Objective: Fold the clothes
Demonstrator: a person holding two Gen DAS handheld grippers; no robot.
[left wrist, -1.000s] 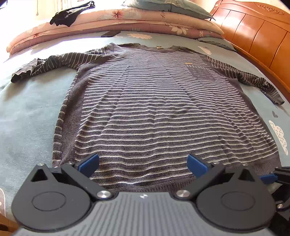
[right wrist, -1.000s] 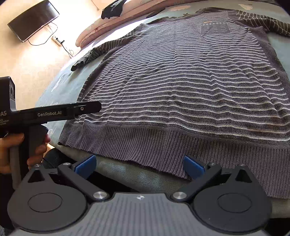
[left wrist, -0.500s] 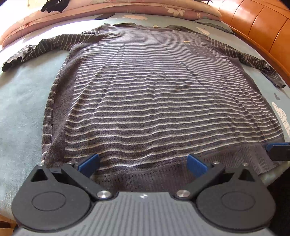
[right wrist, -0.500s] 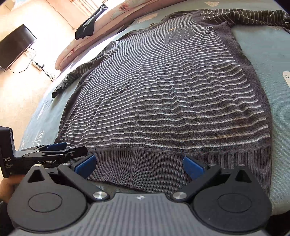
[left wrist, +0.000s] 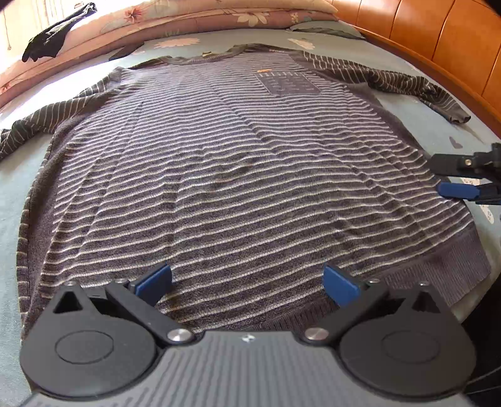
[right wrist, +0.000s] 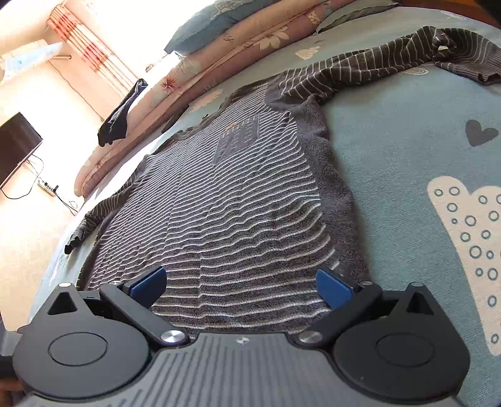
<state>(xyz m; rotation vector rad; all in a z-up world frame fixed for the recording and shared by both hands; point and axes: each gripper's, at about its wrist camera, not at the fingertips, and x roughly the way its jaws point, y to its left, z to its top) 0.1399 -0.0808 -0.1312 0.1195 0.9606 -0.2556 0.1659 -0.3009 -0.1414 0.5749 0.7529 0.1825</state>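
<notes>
A grey striped long-sleeved sweater [left wrist: 238,162] lies flat, face up, on the bed, both sleeves spread out to the sides. My left gripper [left wrist: 247,283] hovers open over the lower middle of the sweater, just above its ribbed hem, with nothing between its blue pads. In the right wrist view the same sweater [right wrist: 238,200] runs away from me. My right gripper [right wrist: 241,286] stands open above the sweater's lower right part, close to its side edge. From the left wrist view, the right gripper's fingers [left wrist: 457,191] reach in from the right edge.
The bed has a teal patterned sheet [right wrist: 407,162]. Folded floral quilts and pillows [left wrist: 194,15] line the far side, with a dark garment [left wrist: 53,40] draped on them. A wooden headboard [left wrist: 438,40] runs along the right. A TV [right wrist: 15,144] stands by the wall.
Both grippers moved forward over the sweater, past the hem. The right gripper swung to the sweater's right side and turned toward the right sleeve. Both stayed open.
</notes>
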